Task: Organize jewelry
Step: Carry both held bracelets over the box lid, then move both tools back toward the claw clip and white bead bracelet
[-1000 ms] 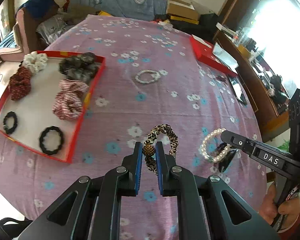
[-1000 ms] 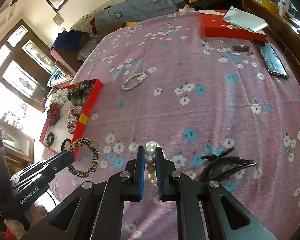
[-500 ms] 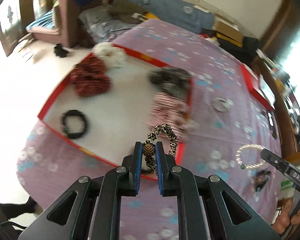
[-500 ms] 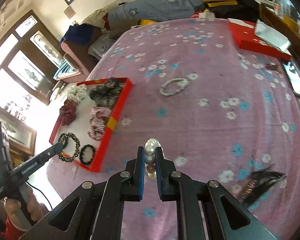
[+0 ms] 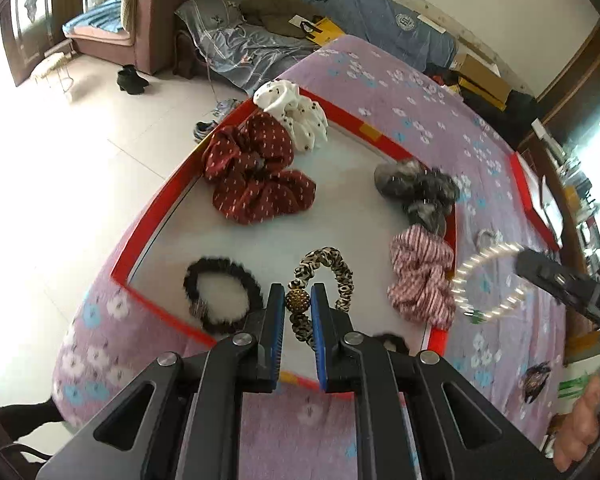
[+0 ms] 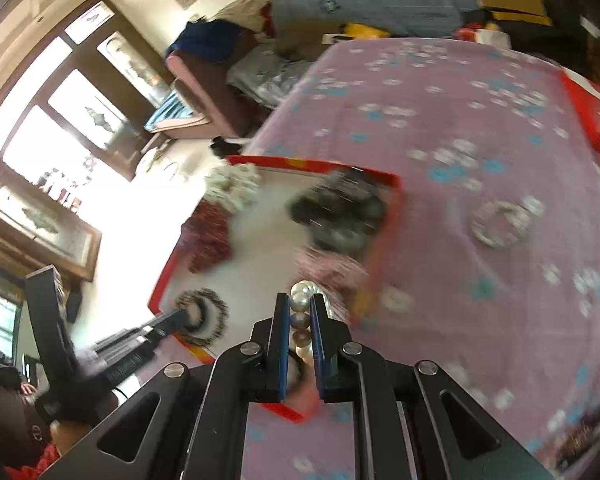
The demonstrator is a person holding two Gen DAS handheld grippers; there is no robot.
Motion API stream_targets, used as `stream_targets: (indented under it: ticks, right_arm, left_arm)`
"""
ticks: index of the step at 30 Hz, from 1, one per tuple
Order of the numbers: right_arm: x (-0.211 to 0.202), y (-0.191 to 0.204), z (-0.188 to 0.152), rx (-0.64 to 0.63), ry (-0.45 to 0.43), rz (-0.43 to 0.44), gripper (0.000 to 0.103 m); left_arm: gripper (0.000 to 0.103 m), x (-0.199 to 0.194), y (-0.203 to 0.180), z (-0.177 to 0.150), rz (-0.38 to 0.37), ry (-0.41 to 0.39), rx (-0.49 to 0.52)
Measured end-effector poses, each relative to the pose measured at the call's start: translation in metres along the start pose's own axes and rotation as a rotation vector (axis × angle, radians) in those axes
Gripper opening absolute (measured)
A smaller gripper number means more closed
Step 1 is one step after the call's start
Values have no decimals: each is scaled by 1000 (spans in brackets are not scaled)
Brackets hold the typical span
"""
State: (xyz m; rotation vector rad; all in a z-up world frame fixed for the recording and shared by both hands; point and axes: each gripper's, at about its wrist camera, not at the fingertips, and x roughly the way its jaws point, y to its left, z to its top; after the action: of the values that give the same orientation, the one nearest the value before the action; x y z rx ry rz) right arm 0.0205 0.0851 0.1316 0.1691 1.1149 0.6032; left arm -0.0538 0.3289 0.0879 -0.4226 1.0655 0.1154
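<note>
Both carries have shifted from the open bedspread (image 5: 440,128) to the red tray (image 5: 148,232) within the last second. A second ago the left hand-held gripper (image 5: 298,300) sat over purple cloth with the tray well off to its left; now it hangs above the tray's white floor near the front rim, jaws nearly closed on the gold bead of the leopard band (image 5: 332,268), which dangles just beside the black scrunchie (image 5: 220,296). The right hand-held gripper (image 6: 300,312) has travelled the same way: earlier it was over the bedspread by a dark hair clip, now it is at the tray's near right corner, jaws pinched close on the pearl bracelet (image 6: 302,304). In the left view that bracelet (image 5: 488,284) hangs as a free loop just past the striped scrunchie (image 5: 420,276), about over the tray's right rim. The right view is blurred, consistent with a gripper in transit. Already in the tray: maroon scrunchie (image 5: 256,176), white scrunchie (image 5: 296,116), grey scrunchie (image 5: 416,188). One beaded bracelet (image 6: 500,220) lies out on the bedspread, well apart from the tray, and the dark clip (image 5: 536,376) lies near the bed's near edge. Judgement: the leopard band looks ready to drop; the pearls need a little more travel inward; two pieces remain to fetch afterwards.
</note>
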Motion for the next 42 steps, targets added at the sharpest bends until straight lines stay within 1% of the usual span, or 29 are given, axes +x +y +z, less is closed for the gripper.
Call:
stream_targets:
  ticks: [1, 3, 7, 12, 15, 17, 20, 24, 25, 27, 28, 30, 31, 32, 33, 34, 35, 36, 39, 41, 42]
  right_arm:
    - [7, 5, 6, -6, 5, 5, 12]
    - [27, 19, 24, -18, 15, 11, 12]
    - [65, 39, 58, -12, 26, 30, 12]
    - [114, 48, 96, 49, 61, 89, 12]
    - [143, 39, 109, 79, 81, 67, 12]
    - [161, 28, 112, 99, 103, 19, 12]
    - [170, 18, 111, 99, 109, -42, 12]
    - [171, 10, 108, 97, 115, -70, 13]
    - [171, 10, 106, 97, 118, -68, 15]
    - [168, 11, 104, 89, 115, -66, 34]
    - [163, 14, 102, 71, 103, -64, 37]
    - [148, 16, 101, 29, 80, -58, 37]
    - [140, 20, 100, 7, 66, -59, 37]
    - [125, 24, 97, -22, 40, -61, 37]
    - [114, 27, 94, -38, 19, -55, 37]
    - [100, 28, 89, -58, -9, -43, 39]
    - [87, 28, 83, -72, -29, -43, 43]
    - [79, 28, 79, -80, -44, -46, 46]
    - [51, 20, 58, -96, -81, -50, 46]
    - [35, 9, 42, -82, -104, -41, 46]
    - [30, 6, 39, -76, -111, -33, 47]
  left_arm:
    - [13, 3, 1, 4, -13, -1, 1]
    - [13, 9, 1, 10, -16, -5, 14]
    - [13, 22, 1, 19, -33, 12, 17]
    - [13, 40, -2, 36, -43, 13, 23]
    - [13, 56, -5, 46, -26, 17, 32]
    - [13, 66, -5, 51, -18, 29, 30]
    - [13, 78, -5, 55, 4, 46, 30]
    - [13, 82, -10, 56, 23, 37, 36]
    - [13, 82, -11, 56, 25, 39, 39]
    - [17, 78, -14, 54, 34, 38, 46]
    - [18, 75, -15, 53, 37, 35, 50]
    - [26, 63, -18, 48, 47, 23, 54]
    - [27, 54, -19, 44, 51, 16, 52]
    - [32, 43, -20, 38, 53, 4, 46]
    - [40, 37, -20, 35, 53, -4, 41]
    - [44, 25, -20, 28, 56, -23, 27]
    - [46, 16, -19, 22, 62, -37, 16]
    - [47, 8, -19, 15, 74, -46, 6]
    - [47, -16, -23, -6, 118, -51, 0]
    - [47, -36, -30, -25, 173, -89, 12]
    - [47, -40, -34, -31, 188, -98, 17]
